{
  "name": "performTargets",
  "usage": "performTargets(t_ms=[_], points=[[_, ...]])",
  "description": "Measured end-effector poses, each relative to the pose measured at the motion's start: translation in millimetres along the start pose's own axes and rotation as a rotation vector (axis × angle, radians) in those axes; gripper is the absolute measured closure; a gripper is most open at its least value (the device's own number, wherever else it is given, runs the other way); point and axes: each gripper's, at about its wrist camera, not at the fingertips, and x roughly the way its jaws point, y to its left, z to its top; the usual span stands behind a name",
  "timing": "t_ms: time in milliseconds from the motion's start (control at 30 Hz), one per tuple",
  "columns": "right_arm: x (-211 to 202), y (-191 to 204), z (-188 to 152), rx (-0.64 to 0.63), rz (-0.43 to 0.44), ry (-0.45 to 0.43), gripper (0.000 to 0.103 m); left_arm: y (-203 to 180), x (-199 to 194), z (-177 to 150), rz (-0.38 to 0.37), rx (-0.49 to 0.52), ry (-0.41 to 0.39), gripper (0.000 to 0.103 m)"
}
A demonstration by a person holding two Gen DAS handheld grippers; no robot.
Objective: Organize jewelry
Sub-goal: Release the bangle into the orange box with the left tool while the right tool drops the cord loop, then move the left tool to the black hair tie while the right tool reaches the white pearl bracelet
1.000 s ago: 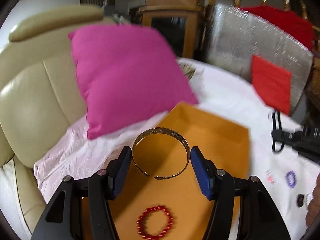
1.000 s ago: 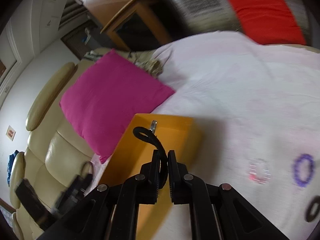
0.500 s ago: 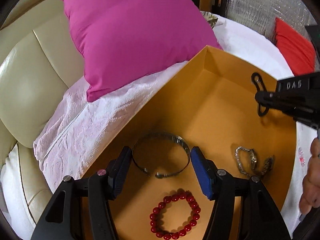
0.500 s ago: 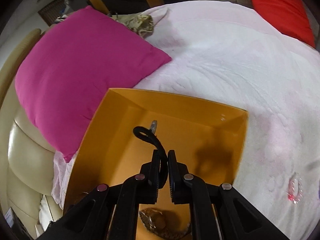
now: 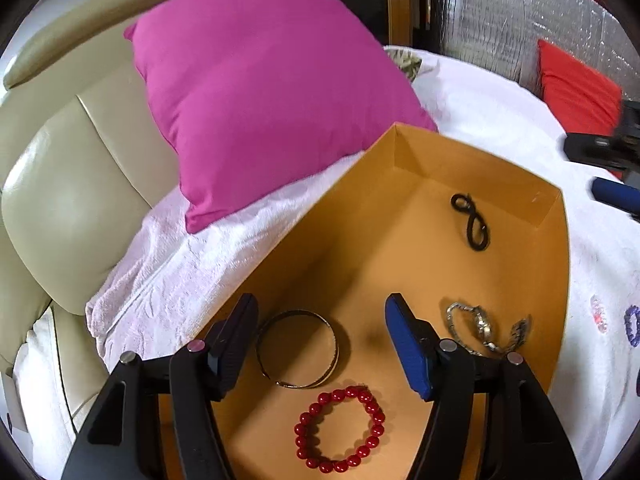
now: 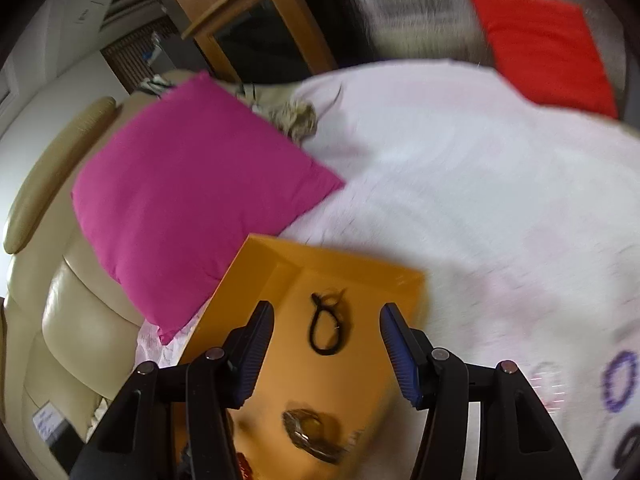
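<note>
An orange box (image 5: 554,264) sits on the white bedspread. In it lie a metal bangle (image 5: 298,350), a red bead bracelet (image 5: 340,428), a silver watch (image 5: 480,326) and a black cord loop (image 5: 472,222). My left gripper (image 5: 320,344) is open above the box, with the bangle lying loose between its fingers. My right gripper (image 6: 326,354) is open and empty above the box's (image 6: 360,276) far end, over the black cord loop (image 6: 324,328). The watch (image 6: 312,434) shows blurred below it.
A pink cushion (image 5: 256,112) leans on the cream sofa (image 5: 60,184) left of the box. A red cushion (image 6: 544,48) lies at the back right. A purple bead bracelet (image 6: 618,380), a pale pink one (image 6: 548,376) and a dark ring (image 6: 632,446) lie on the bedspread right of the box.
My right gripper opened and dropped the black cord loop into the box, then drew back. My left gripper let the bangle go into the box.
</note>
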Motion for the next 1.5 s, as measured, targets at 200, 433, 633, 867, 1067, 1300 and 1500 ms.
performTargets(t_ms=[200, 433, 633, 867, 1067, 1300, 1500], points=[[-75, -46, -10, 0.021, -0.061, -0.093, 0.043, -19, -26, -4, -0.022, 0.03, -0.072, 0.036], [-166, -132, -53, 0.086, -0.197, -0.197, 0.044, -64, -71, -18, -0.054, 0.14, -0.207, 0.034], [-225, -217, -85, 0.214, -0.274, -0.247, 0.044, -121, -106, -35, -0.069, 0.262, -0.351, 0.029], [-237, -295, -128, 0.391, -0.25, -0.234, 0.044, -186, -103, -55, -0.159, 0.395, -0.311, 0.029], [-218, -332, -160, 0.464, -0.231, -0.169, 0.044, -215, -83, -62, -0.218, 0.424, -0.219, 0.029], [-198, -348, -171, 0.476, -0.271, -0.053, 0.047, -251, -78, -73, -0.294, 0.474, -0.17, 0.029], [-189, -347, -170, 0.465, -0.255, -0.019, 0.048, -280, -83, -87, -0.392, 0.517, -0.129, 0.029]])
